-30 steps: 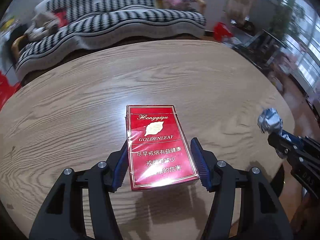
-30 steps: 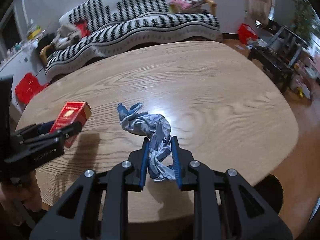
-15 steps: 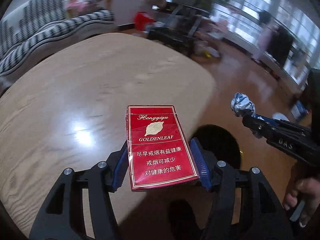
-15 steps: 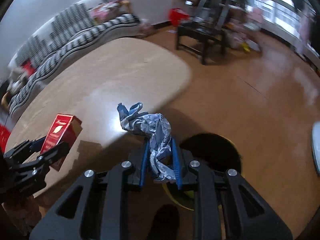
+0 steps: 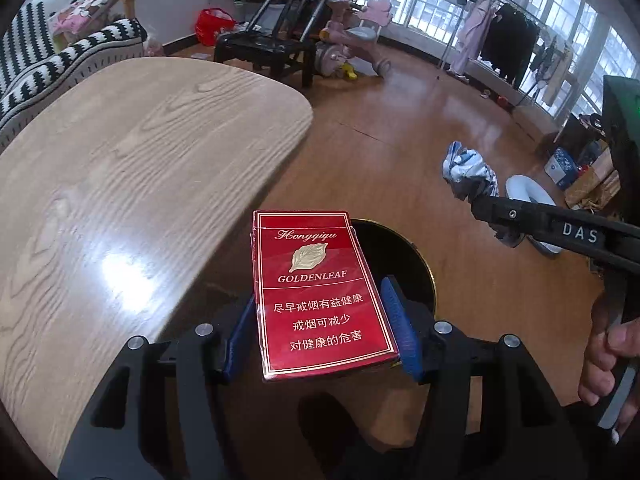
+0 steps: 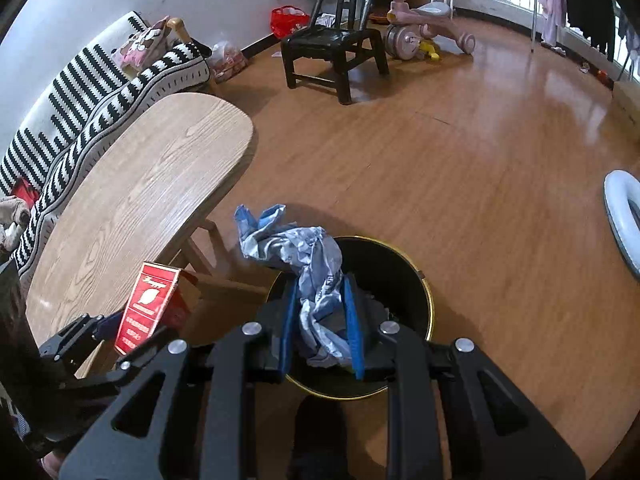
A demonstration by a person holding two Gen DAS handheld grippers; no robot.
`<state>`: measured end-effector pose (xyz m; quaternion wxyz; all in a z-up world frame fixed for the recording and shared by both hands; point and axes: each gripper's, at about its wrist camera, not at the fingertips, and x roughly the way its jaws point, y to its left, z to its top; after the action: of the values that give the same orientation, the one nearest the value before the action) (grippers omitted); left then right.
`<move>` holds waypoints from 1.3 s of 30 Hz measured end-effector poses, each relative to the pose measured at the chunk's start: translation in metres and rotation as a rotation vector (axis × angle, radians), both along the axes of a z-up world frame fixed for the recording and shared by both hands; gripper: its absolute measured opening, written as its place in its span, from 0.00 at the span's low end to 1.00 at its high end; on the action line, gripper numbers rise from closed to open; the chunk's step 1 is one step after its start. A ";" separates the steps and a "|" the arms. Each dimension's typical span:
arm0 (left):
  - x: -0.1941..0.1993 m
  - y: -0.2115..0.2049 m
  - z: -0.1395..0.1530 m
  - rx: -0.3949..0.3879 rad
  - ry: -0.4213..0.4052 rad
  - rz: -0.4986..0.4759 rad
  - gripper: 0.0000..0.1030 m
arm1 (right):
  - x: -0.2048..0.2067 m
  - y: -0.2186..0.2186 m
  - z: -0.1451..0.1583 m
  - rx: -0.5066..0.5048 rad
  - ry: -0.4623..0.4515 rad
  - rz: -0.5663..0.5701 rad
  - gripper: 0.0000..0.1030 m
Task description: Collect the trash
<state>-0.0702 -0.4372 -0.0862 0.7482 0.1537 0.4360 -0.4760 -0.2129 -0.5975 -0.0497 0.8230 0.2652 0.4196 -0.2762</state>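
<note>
My left gripper (image 5: 320, 320) is shut on a red cigarette pack (image 5: 316, 280) and holds it in the air at the table's edge, over the rim of a black trash bin (image 5: 412, 264). The pack also shows in the right wrist view (image 6: 150, 308). My right gripper (image 6: 322, 324) is shut on a crumpled blue-white wrapper (image 6: 308, 264) and holds it right above the black bin with a gold rim (image 6: 404, 280). In the left wrist view the wrapper (image 5: 468, 176) hangs from the right gripper at the right.
A wooden oval table (image 6: 132, 196) stands left of the bin. A striped sofa (image 6: 88, 92) is behind it. A black chair (image 6: 336, 48), a pink tricycle (image 6: 424, 28) and a white ring-shaped object (image 6: 624, 220) stand on the wooden floor.
Both grippers have swung right, off the table and toward the floor bin, each carrying its item. The bin now lies under them.
</note>
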 end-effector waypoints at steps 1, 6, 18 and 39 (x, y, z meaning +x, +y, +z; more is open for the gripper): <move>0.001 -0.001 0.000 -0.001 0.002 -0.002 0.57 | -0.001 -0.001 0.000 0.001 -0.002 -0.002 0.22; 0.002 -0.007 -0.002 -0.005 0.021 -0.001 0.57 | -0.002 -0.003 0.000 -0.001 0.001 -0.003 0.22; 0.007 -0.024 -0.008 -0.021 0.040 -0.019 0.58 | -0.001 -0.002 0.002 0.008 0.007 -0.012 0.24; 0.039 0.055 0.037 -0.088 -0.012 0.106 0.89 | 0.038 0.032 0.034 -0.082 -0.072 0.045 0.83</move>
<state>-0.0314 -0.3824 -0.0497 0.7809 0.0999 0.4177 -0.4535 -0.1745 -0.5657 -0.0158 0.8536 0.2316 0.3840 -0.2650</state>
